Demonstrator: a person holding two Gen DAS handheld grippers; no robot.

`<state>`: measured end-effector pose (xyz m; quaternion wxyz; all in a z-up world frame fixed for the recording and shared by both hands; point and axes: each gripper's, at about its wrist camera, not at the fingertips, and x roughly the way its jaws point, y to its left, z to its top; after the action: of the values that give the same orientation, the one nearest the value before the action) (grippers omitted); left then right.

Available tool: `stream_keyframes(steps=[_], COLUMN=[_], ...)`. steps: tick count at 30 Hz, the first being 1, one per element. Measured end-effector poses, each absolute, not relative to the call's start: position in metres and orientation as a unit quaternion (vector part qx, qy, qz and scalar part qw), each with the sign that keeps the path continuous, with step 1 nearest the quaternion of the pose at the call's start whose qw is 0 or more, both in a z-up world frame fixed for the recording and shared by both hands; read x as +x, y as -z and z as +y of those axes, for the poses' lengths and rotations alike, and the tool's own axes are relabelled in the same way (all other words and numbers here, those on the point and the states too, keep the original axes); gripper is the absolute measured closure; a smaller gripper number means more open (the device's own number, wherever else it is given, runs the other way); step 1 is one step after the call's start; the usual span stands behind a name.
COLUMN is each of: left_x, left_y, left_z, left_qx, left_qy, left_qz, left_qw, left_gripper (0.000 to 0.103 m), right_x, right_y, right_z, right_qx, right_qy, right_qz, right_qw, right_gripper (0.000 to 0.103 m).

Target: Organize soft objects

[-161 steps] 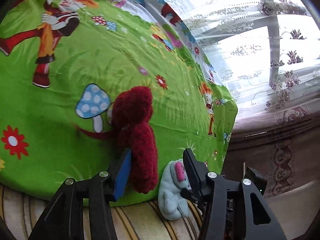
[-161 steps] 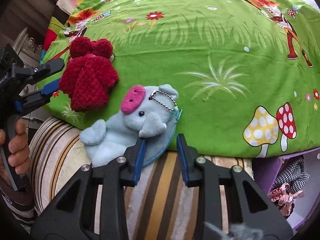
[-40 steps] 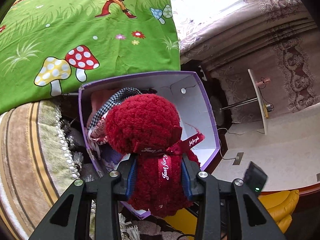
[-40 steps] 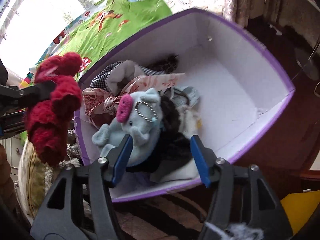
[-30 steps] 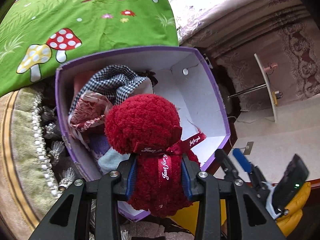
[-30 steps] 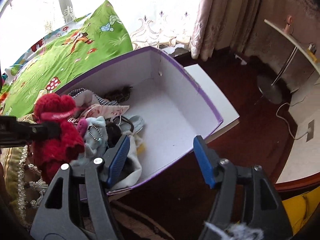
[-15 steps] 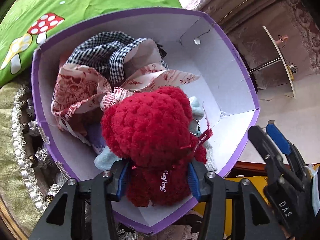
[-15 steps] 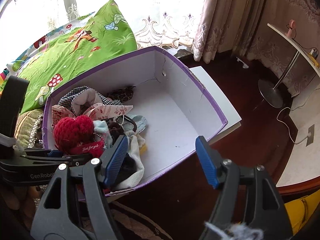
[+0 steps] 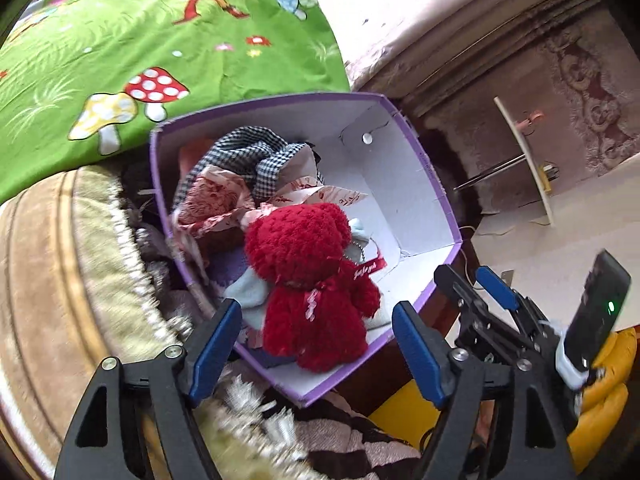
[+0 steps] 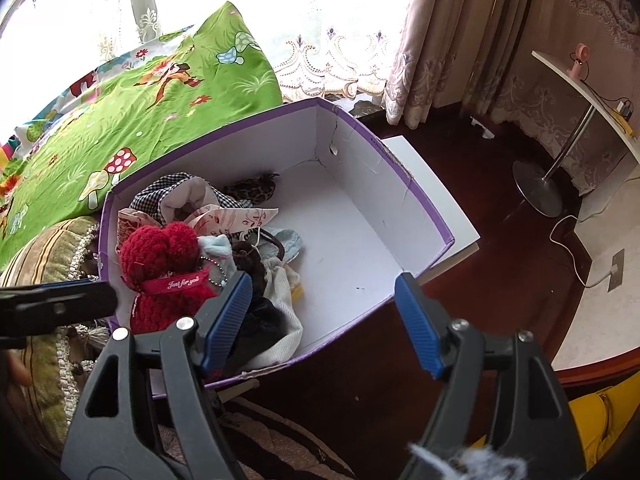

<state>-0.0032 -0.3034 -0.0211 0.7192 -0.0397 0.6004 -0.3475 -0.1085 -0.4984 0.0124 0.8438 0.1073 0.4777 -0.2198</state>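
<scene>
Left wrist view shows the big green blanket point(image 9: 168, 40), then the purple box point(image 9: 436, 196) beside it, packed at one end with soft cloths point(image 9: 224, 188). The red teddy point(image 9: 316, 280) sits inside on a blue toy point(image 9: 248, 292). Both the left gripper point(image 9: 316, 344) and right gripper point(image 10: 324, 320) are spread wide, holding nothing.

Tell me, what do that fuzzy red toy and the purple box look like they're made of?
The red toy looks like plush or chunky knitted yarn: its surface is matte and tufted all over, with a shiny red ribbon at the neck. The purple box seems to be cardboard: thin stiff walls, a plain white matte inside with creases and small scuffs, purple only on the rim and outside.
</scene>
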Motion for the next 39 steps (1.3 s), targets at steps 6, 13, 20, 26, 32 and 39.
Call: stream_keyframes(steps=[6, 13, 20, 26, 32, 39], left_x=[-0.027, -0.037, -0.035, -0.032, -0.031, -0.030], left_y=[-0.001, 0.001, 0.003, 0.006, 0.006, 0.006], left_z=[-0.264, -0.264, -0.267, -0.270, -0.270, -0.270], left_qx=[-0.036, -0.016, -0.033, -0.031, -0.032, -0.031], left_qy=[0.356, 0.356, 0.370, 0.367, 0.367, 0.367], left_qz=[0.546, 0.533, 0.540, 0.545, 0.547, 0.548], left_qw=[0.758, 0.767, 0.756, 0.753, 0.752, 0.751], left_gripper=[0.021, 0.013, 0.000, 0.000, 0.000, 0.000], right_x=[-0.113, -0.122, -0.126, -0.126, -0.126, -0.126], right_y=[-0.022, -0.033, -0.036, -0.037, -0.036, -0.036], right_z=[-0.481, -0.462, -0.459, -0.459, -0.459, -0.459], right_qx=[0.094, 0.086, 0.084, 0.082, 0.084, 0.085], right_qy=[0.228, 0.240, 0.250, 0.249, 0.248, 0.247], right_qz=[0.483, 0.479, 0.482, 0.481, 0.483, 0.484], right_qw=[0.840, 0.840, 0.836, 0.836, 0.835, 0.835], right_gripper=[0.023, 0.023, 0.023, 0.023, 0.023, 0.023])
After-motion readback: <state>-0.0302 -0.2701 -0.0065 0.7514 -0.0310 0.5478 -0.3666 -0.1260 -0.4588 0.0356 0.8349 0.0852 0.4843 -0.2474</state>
